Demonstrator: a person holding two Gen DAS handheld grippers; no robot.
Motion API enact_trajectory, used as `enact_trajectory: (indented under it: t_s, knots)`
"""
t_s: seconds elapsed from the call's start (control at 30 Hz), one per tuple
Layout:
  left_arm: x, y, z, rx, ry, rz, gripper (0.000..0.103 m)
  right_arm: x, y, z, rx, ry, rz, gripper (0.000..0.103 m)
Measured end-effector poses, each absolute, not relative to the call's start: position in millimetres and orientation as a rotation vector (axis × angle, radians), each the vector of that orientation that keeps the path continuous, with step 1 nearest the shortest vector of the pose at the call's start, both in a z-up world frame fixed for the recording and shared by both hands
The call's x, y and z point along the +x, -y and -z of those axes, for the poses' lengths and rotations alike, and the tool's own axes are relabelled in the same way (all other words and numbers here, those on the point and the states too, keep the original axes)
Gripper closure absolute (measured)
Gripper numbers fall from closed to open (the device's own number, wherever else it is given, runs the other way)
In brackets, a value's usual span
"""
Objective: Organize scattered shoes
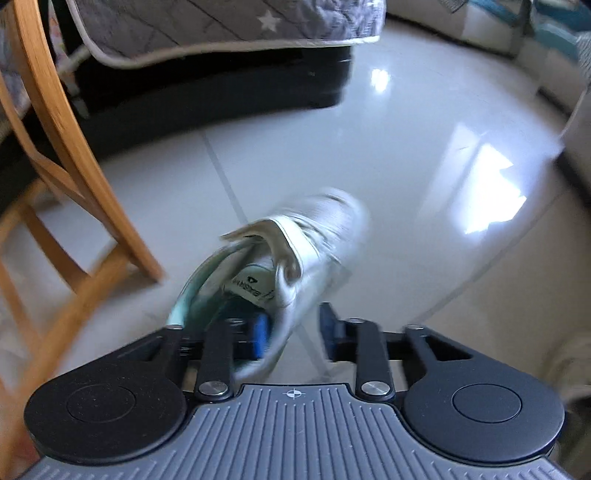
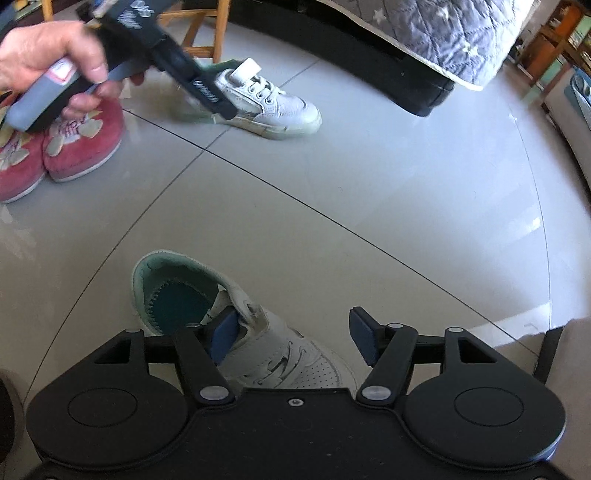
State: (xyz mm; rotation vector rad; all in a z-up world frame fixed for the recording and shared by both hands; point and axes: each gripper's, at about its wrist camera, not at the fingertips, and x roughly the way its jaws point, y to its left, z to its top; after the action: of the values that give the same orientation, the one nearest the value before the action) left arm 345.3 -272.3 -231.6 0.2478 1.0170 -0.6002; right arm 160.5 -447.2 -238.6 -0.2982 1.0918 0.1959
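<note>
Sneakers were what I had in front of both grippers. My left gripper (image 1: 293,330) had its fingers spread wide, one blue pad (image 1: 259,338) down inside the heel of a white sneaker (image 1: 295,243) on the pale tiled floor (image 1: 406,147), the other pad outside its side wall, not clamped. A wooden chair (image 1: 70,166) stood close on the left, and a dark bed base (image 1: 221,88) under a grey quilt (image 1: 221,26) blocked the way ahead. My right gripper (image 2: 295,339) was open too, one pad at the tongue of the second white sneaker (image 2: 280,354), the other clear of it. Two red slippers (image 2: 55,155) sat side by side beneath my hand (image 2: 48,55)
</note>
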Motion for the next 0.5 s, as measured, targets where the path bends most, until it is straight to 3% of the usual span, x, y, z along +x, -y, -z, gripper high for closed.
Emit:
enact_trajectory:
  t_s: [0.2,0.5]
  knots:
    - [309.4,273.8,228.5,0.209,-1.035,0.663,0.095,157.9,454.7,242.8,-0.302,-1.117,-0.152,0.035]
    - [254.6,280.2,227.5,0.181,-1.075,0.723,0.095,147.7,470.0,248.3,-0.331,-1.125,-0.043,0.035]
